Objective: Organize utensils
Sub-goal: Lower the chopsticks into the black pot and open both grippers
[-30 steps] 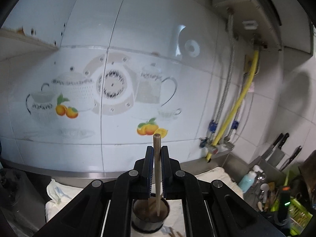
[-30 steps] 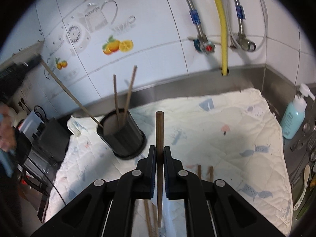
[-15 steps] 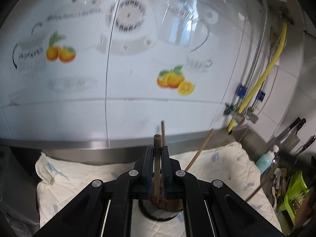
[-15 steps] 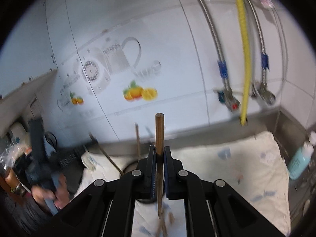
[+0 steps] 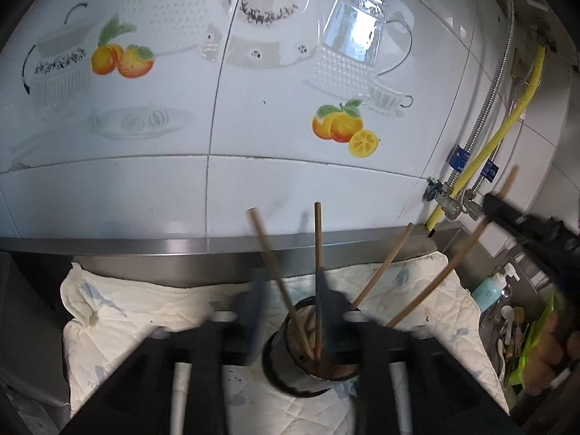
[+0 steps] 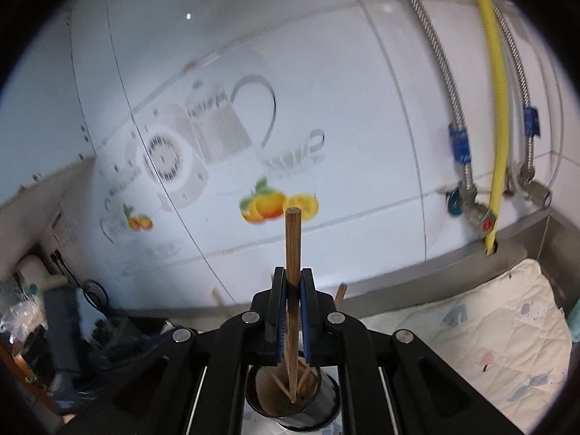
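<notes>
The left claw [image 5: 286, 311] is spread wide, gripping nothing, just above the holder [image 5: 308, 366], where three chopsticks [image 5: 317, 272] lean. The right claw [image 6: 293, 311] is clenched on one chopstick [image 6: 292, 253], its tip inside the holder [image 6: 290, 398].

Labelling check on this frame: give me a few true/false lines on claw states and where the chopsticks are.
1. The right claw is shut on a brown wooden chopstick. True.
2. That chopstick's lower tip is over the dark round utensil holder. True.
3. The left claw grips a chopstick. False: its fingers stand apart, and the sticks rest loose in the holder.
4. The holder lies tipped on its side. False: it stands upright on the white quilted cloth.
5. A yellow hose runs down the tiled wall. True.
</notes>
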Motion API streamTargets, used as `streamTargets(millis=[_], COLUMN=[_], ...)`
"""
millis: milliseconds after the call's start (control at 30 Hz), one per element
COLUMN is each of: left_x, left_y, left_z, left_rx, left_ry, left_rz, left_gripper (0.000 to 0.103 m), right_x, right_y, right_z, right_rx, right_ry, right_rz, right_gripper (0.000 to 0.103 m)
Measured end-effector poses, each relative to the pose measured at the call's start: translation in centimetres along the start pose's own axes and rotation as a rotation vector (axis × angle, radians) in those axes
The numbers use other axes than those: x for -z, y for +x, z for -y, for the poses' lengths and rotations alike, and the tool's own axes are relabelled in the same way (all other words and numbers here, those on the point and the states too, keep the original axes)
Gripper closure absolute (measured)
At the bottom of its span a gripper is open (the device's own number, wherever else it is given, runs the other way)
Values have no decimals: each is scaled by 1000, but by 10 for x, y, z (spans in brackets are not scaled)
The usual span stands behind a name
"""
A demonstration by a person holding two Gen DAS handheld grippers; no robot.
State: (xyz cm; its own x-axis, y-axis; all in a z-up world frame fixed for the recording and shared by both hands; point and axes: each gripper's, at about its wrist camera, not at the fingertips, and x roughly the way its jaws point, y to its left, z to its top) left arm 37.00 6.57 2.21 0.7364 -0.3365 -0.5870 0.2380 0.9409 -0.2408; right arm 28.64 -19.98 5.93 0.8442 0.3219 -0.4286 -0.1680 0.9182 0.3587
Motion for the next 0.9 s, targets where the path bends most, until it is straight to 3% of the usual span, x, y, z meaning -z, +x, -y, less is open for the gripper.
streamTargets(millis=[33,367,467,567,633,900], left_x=[1,4,9,13,17,30], left_y=[-4,-20,-24,-29,-33,-54], left_z=[0,8,13,18,21,34], left_rx=[-7,-21,-39,-62,-71,-87], left_ry=[3,35,53,76,83,91], left_rz=[22,33,30,32,32,56], left_gripper=[39,29,20,19,19,13], right_x=[4,32,35,38,39,50], right_y=[6,31,32,26,19,-10], right_z=[0,4,8,14,16,32], right_rx=[7,30,41,39,36,50], right_ry=[-3,-47,-46,-44,-52,-64], right_rz=[-18,-150,-177,-191,-195,-221], right_gripper=[94,93,92,82,64,57])
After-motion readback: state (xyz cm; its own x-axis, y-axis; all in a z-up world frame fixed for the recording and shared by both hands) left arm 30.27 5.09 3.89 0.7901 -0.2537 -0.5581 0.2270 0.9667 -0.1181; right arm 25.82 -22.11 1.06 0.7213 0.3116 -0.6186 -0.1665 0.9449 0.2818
